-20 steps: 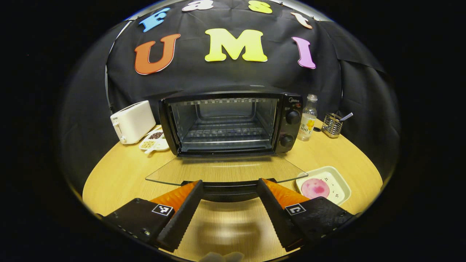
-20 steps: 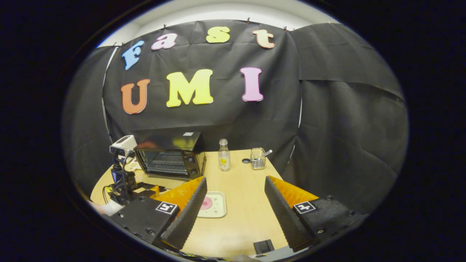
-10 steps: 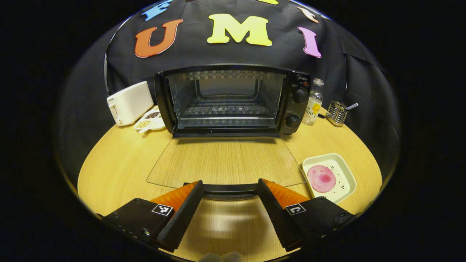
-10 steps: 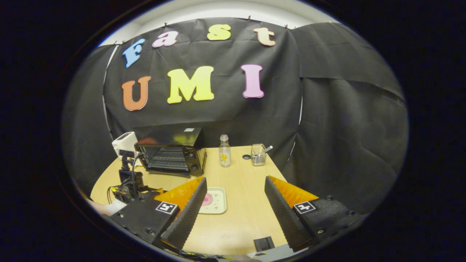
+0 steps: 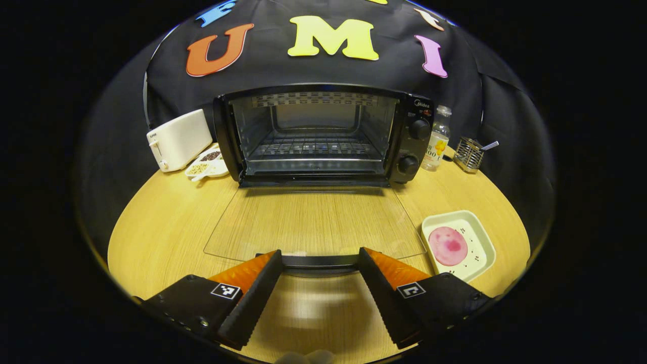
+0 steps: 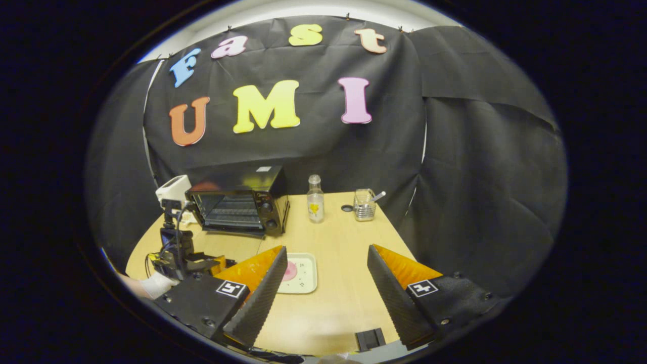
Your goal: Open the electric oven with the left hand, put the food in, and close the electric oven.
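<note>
Two grippers, both spread wide, holding nothing. Oven (image 5: 323,134) door (image 5: 313,222) down flat on table (image 5: 162,212); left gripper (image 5: 319,263) straddles handle (image 5: 319,261). Food (image 5: 448,245) on tray (image 5: 482,241), right of door. Right gripper (image 6: 327,263) hovers near tray. Risk: tray clips door edge, food slides off.
</note>
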Available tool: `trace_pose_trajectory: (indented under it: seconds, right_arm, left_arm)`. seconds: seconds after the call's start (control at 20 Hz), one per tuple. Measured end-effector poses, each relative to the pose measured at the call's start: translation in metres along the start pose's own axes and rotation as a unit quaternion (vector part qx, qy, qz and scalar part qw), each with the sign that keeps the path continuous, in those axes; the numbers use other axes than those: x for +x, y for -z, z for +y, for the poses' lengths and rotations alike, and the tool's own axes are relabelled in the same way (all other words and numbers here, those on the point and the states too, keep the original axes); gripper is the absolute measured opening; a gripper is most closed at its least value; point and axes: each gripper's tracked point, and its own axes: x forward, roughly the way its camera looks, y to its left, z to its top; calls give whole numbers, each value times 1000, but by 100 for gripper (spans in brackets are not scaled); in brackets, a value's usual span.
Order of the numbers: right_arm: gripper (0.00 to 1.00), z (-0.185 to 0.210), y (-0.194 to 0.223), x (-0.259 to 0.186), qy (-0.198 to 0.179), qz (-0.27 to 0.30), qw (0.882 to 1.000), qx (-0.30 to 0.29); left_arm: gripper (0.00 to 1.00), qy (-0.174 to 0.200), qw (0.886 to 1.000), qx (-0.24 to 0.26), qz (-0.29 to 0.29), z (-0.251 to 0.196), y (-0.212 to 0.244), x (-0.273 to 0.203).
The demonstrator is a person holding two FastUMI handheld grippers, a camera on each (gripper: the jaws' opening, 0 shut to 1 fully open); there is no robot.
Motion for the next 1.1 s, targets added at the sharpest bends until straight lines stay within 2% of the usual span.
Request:
trace_pose_trajectory:
  seconds: [0.05, 0.15, 0.3, 0.35, 0.45, 0.5, 0.75, 0.8, 0.85, 0.9, 0.95, 1.0, 1.05, 1.1]
  right_arm:
    - [100, 2, 7, 11, -13, 14, 1000, -2]
    - [100, 2, 31, 38, -34, 55, 998, -6]
    - [97, 2, 66, 83, -67, 120, 990, 21]
    - [90, 4, 80, 97, -81, 147, 985, 31]
    - [84, 8, 106, 129, -103, 194, 974, 53]
    - [83, 10, 115, 143, -116, 211, 969, 62]
    - [61, 19, 146, 205, -160, 285, 941, 87]
    - [59, 23, 153, 216, -168, 301, 934, 89]
    - [48, 22, 159, 225, -167, 316, 930, 90]
    - [54, 26, 154, 233, -175, 317, 927, 100]
    - [41, 25, 152, 241, -175, 324, 924, 103]
    - [41, 20, 157, 244, -165, 341, 921, 91]
    - [21, 18, 154, 244, -165, 346, 920, 81]
    - [17, 18, 156, 245, -168, 358, 916, 72]
  left_arm:
    - [100, -2, 1000, -1, -4, 4, 0, -3]
    - [97, -12, 1000, -5, -15, 14, -4, -16]
    - [97, -28, 998, 0, -47, 33, -17, -49]
    - [97, -32, 998, 3, -56, 38, -21, -60]
    - [97, -49, 996, 3, -69, 49, -30, -89]
    - [97, -59, 995, -1, -77, 53, -35, -104]
    - [97, -112, 989, -8, -94, 58, -62, -168]
    - [97, -122, 987, -11, -101, 57, -71, -178]
    - [97, -128, 986, -16, -107, 52, -78, -187]
    - [97, -132, 985, -22, -113, 47, -86, -195]
    - [97, -134, 983, -28, -120, 41, -93, -200]
    - [97, -134, 982, -33, -126, 35, -100, -203]
    - [97, -131, 982, -37, -131, 28, -107, -205]
    - [97, -125, 982, -40, -136, 21, -113, -204]
